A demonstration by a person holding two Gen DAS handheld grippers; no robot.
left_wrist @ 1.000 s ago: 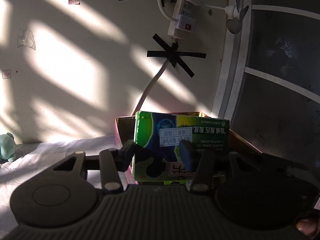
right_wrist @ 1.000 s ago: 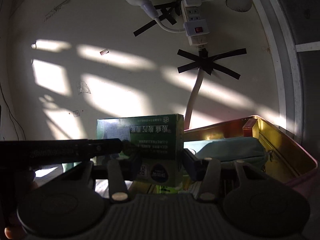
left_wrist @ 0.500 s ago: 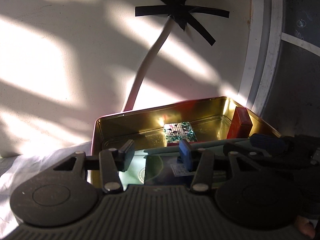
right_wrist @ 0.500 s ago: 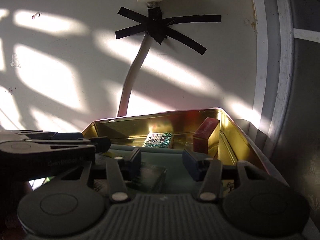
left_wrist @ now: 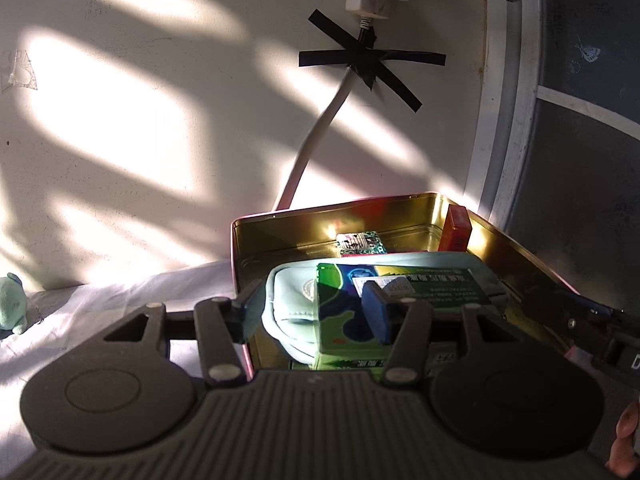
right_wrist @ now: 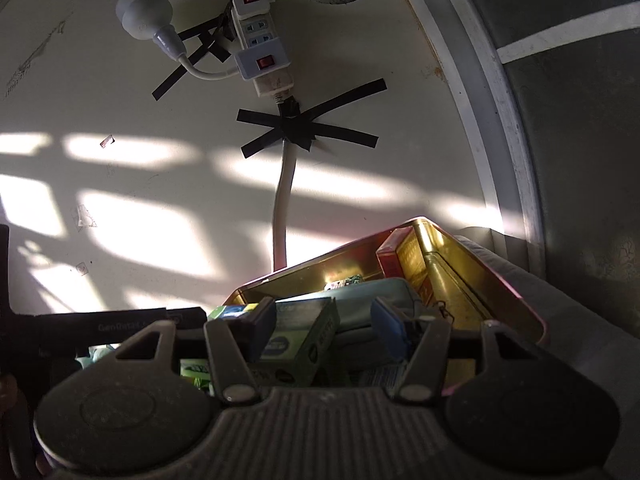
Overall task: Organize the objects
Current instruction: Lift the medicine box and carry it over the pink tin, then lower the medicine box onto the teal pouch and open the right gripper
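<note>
A gold tin (left_wrist: 340, 210) (right_wrist: 480, 276) holds a teal pouch (left_wrist: 292, 292) (right_wrist: 372, 296), a red box (left_wrist: 456, 232) (right_wrist: 404, 260) in its far right corner and a small patterned packet (left_wrist: 360, 242) at the back. A bright green box (left_wrist: 420, 284) lies flat on the pouch. My left gripper (left_wrist: 312, 312) hovers over it with jaws opening; its left pad stands well clear of the box. My right gripper (right_wrist: 326, 330) is opening too. A dark green box (right_wrist: 304, 332) rests between its pads, near the left one, with a gap to the right one.
On the wall behind, a power strip (right_wrist: 260, 48) hangs with its white cable (left_wrist: 316, 140) taped down by black strips. White cloth (left_wrist: 120, 296) covers the surface left of the tin. A small teal plush (left_wrist: 10, 308) sits at far left. A dark framed panel (left_wrist: 580, 120) fills the right.
A second ago each gripper held a green box upright before the tin. Both boxes now lie on the pouch inside it, and both pairs of jaws stand wider and have drawn back.
</note>
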